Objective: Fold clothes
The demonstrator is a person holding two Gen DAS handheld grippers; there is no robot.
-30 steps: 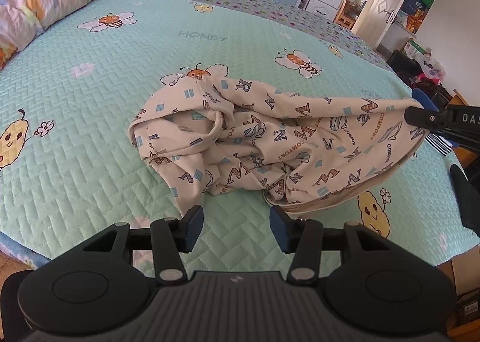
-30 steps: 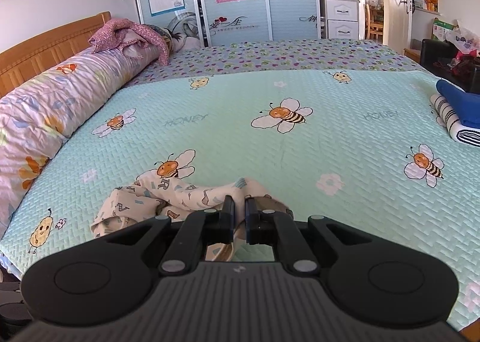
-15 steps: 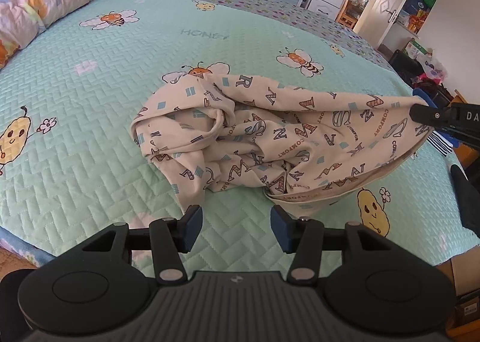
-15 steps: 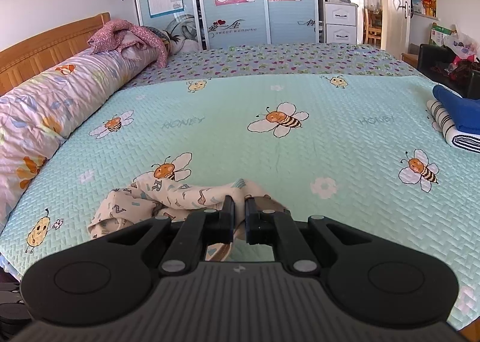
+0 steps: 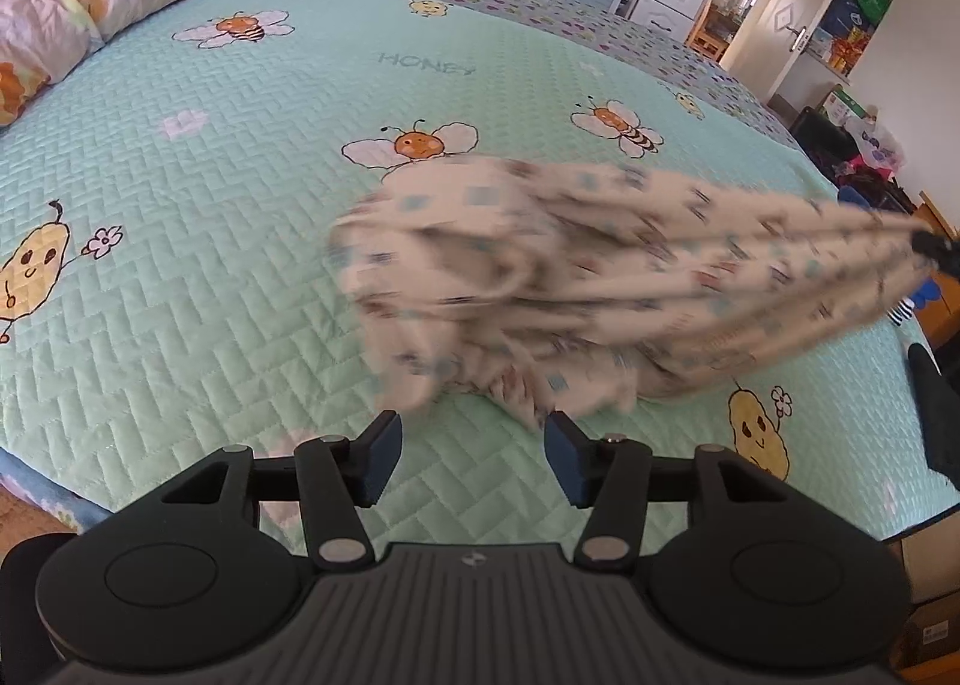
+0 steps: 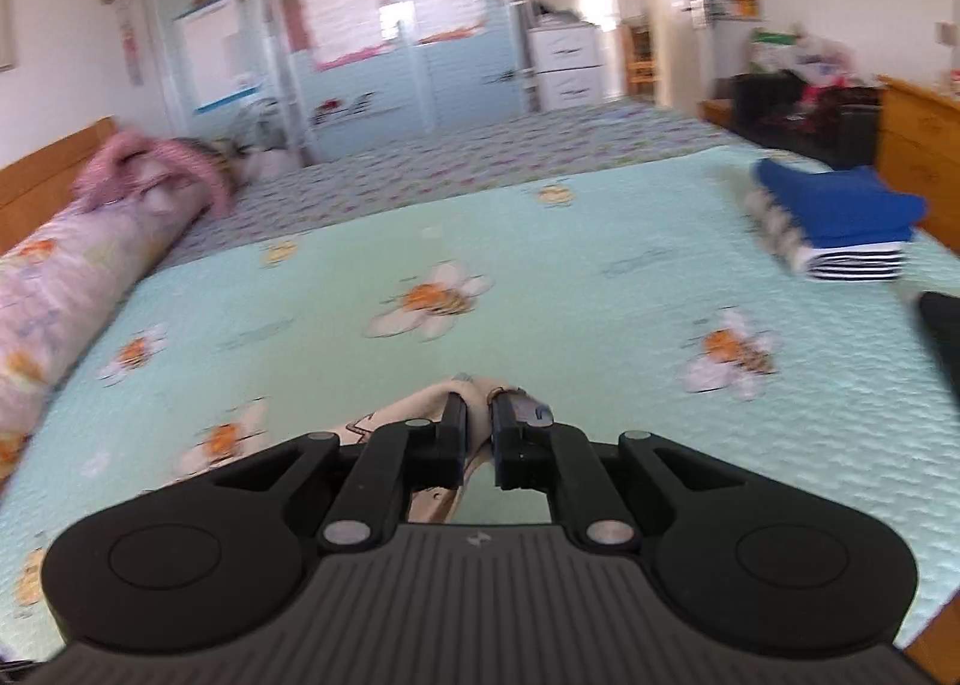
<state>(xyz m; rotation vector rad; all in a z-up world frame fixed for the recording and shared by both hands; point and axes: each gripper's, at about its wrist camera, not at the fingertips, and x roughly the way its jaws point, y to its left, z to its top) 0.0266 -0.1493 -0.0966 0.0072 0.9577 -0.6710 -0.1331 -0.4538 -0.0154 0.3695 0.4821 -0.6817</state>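
A cream printed garment lies bunched mid-bed, open quilt all around. Right gripper pinches its stretched edge, jaws opening. Left gripper, fingers spread, hovers near the bed's edge.

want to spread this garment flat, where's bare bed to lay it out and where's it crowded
Free: the wide green quilt between the long floral pillow and the folded stack, and the strip left of the garment in the left view. Crowded: the right edge by the stack, where the right tool, jaws opening, has cloth between them.
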